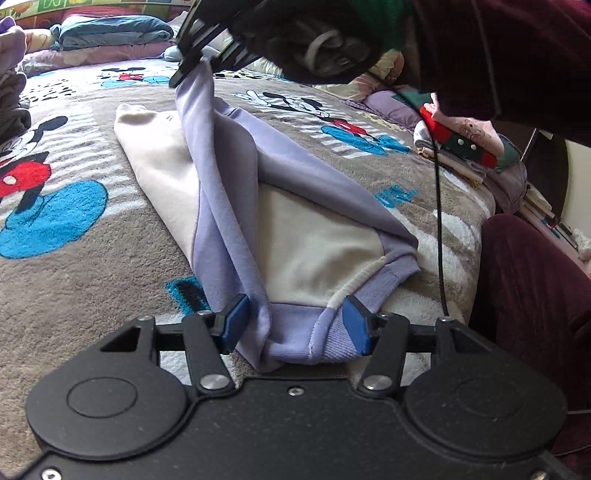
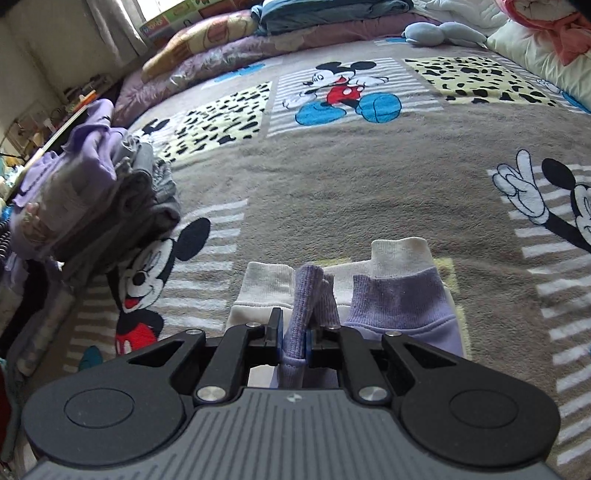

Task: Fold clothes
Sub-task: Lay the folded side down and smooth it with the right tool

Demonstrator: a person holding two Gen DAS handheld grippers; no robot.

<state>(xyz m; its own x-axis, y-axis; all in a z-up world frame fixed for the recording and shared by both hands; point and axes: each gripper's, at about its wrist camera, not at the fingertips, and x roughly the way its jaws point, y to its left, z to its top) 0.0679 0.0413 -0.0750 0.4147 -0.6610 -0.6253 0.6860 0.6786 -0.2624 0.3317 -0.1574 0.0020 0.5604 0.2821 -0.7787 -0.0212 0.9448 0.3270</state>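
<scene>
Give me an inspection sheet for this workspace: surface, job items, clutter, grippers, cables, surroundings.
Surface: cartoon-mouse blanket spread over a bed.
Job's things: lilac-and-cream sweatpants, part folded, one leg lifted by its ribbed cuff.
Clutter: folded clothes stack at the bed edge; blue plush toy; folded blue bedding.
Grippers: left gripper open around the waistband; right gripper shut on the ribbed cuff.
Cables: black cable hanging beside the bed.
Surroundings: pillows, curtain.
</scene>
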